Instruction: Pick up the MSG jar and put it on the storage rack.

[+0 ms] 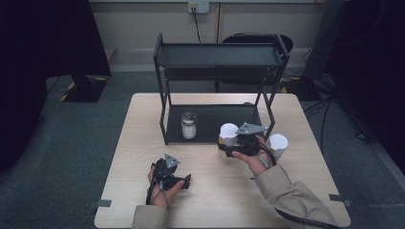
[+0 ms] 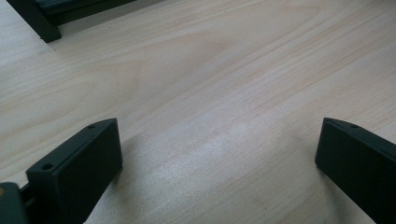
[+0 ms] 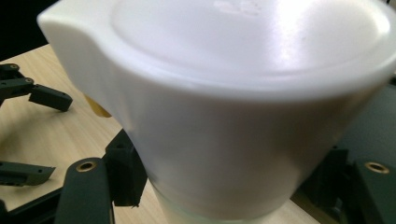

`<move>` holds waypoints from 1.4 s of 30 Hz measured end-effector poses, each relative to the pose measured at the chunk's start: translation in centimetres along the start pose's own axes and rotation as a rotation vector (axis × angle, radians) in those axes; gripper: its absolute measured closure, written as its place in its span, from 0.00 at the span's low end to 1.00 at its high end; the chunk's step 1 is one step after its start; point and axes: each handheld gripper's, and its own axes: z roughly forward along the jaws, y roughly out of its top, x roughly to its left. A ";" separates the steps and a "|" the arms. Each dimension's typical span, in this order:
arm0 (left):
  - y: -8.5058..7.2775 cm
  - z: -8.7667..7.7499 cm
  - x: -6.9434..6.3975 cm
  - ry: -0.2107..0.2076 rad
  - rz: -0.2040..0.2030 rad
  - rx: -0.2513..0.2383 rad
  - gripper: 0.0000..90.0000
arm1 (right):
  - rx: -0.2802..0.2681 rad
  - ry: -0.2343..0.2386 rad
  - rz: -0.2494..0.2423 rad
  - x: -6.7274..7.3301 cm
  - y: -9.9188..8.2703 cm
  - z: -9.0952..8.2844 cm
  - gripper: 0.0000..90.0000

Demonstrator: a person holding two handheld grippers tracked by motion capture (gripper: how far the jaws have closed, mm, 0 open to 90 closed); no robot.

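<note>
Container: white lidded jar (image 3: 224, 116) stood upright, centre-right of the high view, before the rack (image 1: 215, 119).
Right gripper (image 1: 237, 143): jaws clamped on the jar.
Left gripper (image 1: 174, 179): jaws wide, empty, lower left, farther off.

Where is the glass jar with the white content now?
In the high view, the glass jar stands on the left part of the black rack's lower shelf, left of the right gripper.
</note>
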 end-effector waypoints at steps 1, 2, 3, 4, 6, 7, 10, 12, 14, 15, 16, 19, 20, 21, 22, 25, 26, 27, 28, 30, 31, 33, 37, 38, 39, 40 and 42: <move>0.0 0.0 0.0 0.000 0.000 0.000 0.00 | 0.001 -0.003 0.000 0.0 0.0 0.1 0.34; 0.0 0.0 0.0 0.000 0.000 0.000 0.00 | 0.001 -0.009 -0.003 0.0 0.1 0.3 0.34; 0.0 0.0 0.0 0.000 0.000 0.000 0.00 | 0.002 -0.012 -0.007 0.0 0.1 0.4 0.34; 0.0 0.0 0.0 0.000 0.000 0.000 0.00 | 0.002 -0.015 -0.009 0.0 0.1 0.5 0.34; 0.0 0.0 0.0 0.000 0.000 0.000 0.00 | -0.001 -0.023 -0.013 -0.1 0.2 0.8 0.34; 0.0 0.0 0.0 0.000 0.000 0.000 0.00 | -0.002 -0.027 -0.015 -0.1 0.2 0.9 0.34; 0.0 0.0 0.0 0.000 0.000 0.000 0.00 | -0.007 -0.033 -0.015 -0.1 0.3 1.1 0.34; 0.0 0.0 0.0 0.000 0.000 0.000 0.00 | -0.009 -0.038 -0.015 -0.2 0.4 1.5 0.34; 0.0 0.0 0.0 0.000 0.000 0.000 0.00 | -0.010 -0.038 -0.017 -0.3 0.5 1.7 0.34; 0.0 0.0 0.0 0.000 0.000 0.000 0.00 | -0.010 -0.038 -0.017 -0.4 0.6 1.8 0.34; 0.0 0.0 0.0 0.000 0.000 0.000 0.00 | -0.010 -0.038 -0.017 -0.4 0.6 1.8 0.34; 0.0 0.0 0.0 0.000 -0.001 0.000 0.00 | -0.012 -0.044 -0.023 -0.6 0.9 2.1 0.34; 0.0 0.0 0.0 0.000 0.000 0.000 0.00 | -0.013 -0.041 -0.020 -0.7 1.0 2.2 0.34; 0.0 0.0 0.0 0.000 -0.001 0.000 0.00 | -0.014 -0.039 -0.017 -0.8 1.0 2.3 0.34; 0.0 0.0 0.0 0.000 0.000 0.000 0.00 | -0.014 -0.039 -0.018 -0.9 1.1 2.3 0.34; 0.0 0.0 0.0 0.000 0.000 0.000 0.00 | -0.009 -0.048 -0.029 -0.9 1.5 2.6 0.34; 0.0 0.0 0.0 0.000 0.000 0.000 0.00 | -0.008 -0.048 -0.031 -0.9 1.6 2.7 0.34; 0.0 0.0 0.0 0.000 -0.001 0.000 0.00 | -0.007 -0.050 -0.034 -0.9 1.7 2.7 0.34; 0.0 0.0 0.0 0.000 -0.001 0.000 0.00 | -0.004 -0.051 -0.035 -1.0 1.8 2.8 0.34; 0.0 0.0 0.0 0.000 0.000 0.000 0.00 | -0.002 -0.049 -0.035 -1.1 1.9 3.0 0.34; 0.0 0.0 0.0 0.000 0.000 0.000 0.00 | 0.001 -0.048 -0.031 -1.2 2.0 3.1 0.34; 0.0 0.0 0.0 0.000 0.000 0.000 0.00 | 0.006 -0.051 -0.027 -1.2 2.2 3.3 0.34; 0.0 0.0 0.0 0.000 0.000 0.000 0.00 | 0.008 -0.051 -0.016 -1.4 2.4 3.7 0.34; 0.0 0.0 0.0 0.000 0.000 0.000 0.00 | 0.005 -0.050 -0.011 -1.4 2.4 3.8 0.34; 0.0 0.0 0.0 0.000 -0.001 0.000 0.00 | 0.004 -0.052 -0.005 -1.5 2.4 4.0 0.34; 0.0 0.0 0.0 0.000 -0.001 0.000 0.00 | 0.005 -0.054 -0.004 -1.5 2.4 4.0 0.34; 0.0 0.0 0.0 0.000 -0.001 0.000 0.00 | 0.003 -0.057 0.001 -1.6 2.4 4.2 0.34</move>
